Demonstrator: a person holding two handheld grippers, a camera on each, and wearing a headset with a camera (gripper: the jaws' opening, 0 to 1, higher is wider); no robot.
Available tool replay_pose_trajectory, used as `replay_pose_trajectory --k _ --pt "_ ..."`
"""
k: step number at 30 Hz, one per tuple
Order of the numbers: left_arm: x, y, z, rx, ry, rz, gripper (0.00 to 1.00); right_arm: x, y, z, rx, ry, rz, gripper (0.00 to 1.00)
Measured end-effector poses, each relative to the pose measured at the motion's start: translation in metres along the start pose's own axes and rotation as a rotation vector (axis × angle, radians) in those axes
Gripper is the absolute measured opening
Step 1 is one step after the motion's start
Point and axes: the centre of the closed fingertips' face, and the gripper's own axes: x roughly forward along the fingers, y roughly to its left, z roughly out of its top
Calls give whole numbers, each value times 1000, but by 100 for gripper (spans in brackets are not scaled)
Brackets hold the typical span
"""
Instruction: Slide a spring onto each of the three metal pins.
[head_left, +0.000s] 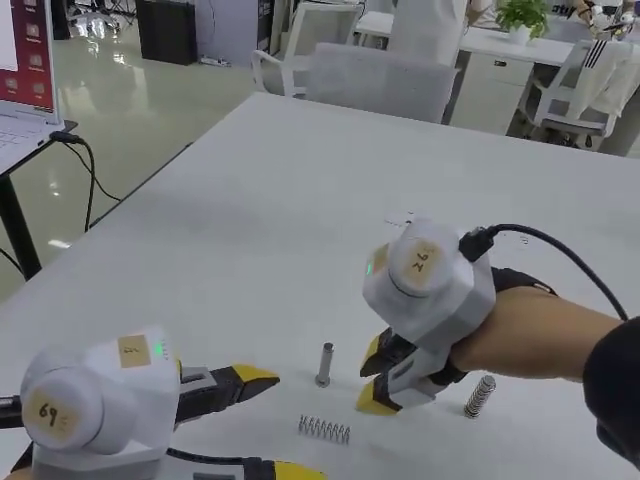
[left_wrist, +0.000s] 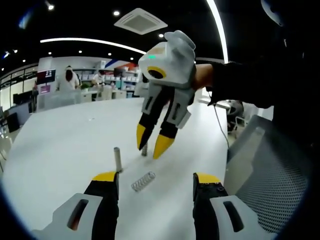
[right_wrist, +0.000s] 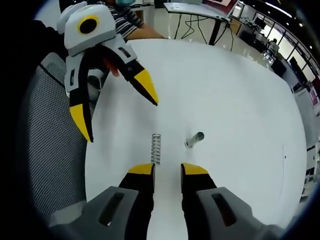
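Pick-up step, likely: loose coiled steel spring (head_left: 324, 429) lies flat on white table (head_left: 250, 200) near upright grey metal pin (head_left: 325, 364); left gripper (left_wrist: 156, 177) and right gripper (right_wrist: 167, 170) both parted, empty; next needs one clamping the spring.

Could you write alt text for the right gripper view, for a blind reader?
A spring lies on a white table just ahead of the right gripper, whose yellow-tipped jaws are open; a pin stands beside the spring. The left gripper, jaws wide open, hangs at upper left.
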Motion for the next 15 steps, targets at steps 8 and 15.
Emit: replay_pose_trajectory --k 8,15 --pt "0 0 -2 -1 3 -1 54 23 13 -3 10 21 40 16" --pt "-1 1 -2 -3 8 4 53 35 14 -8 29 37 48 13"
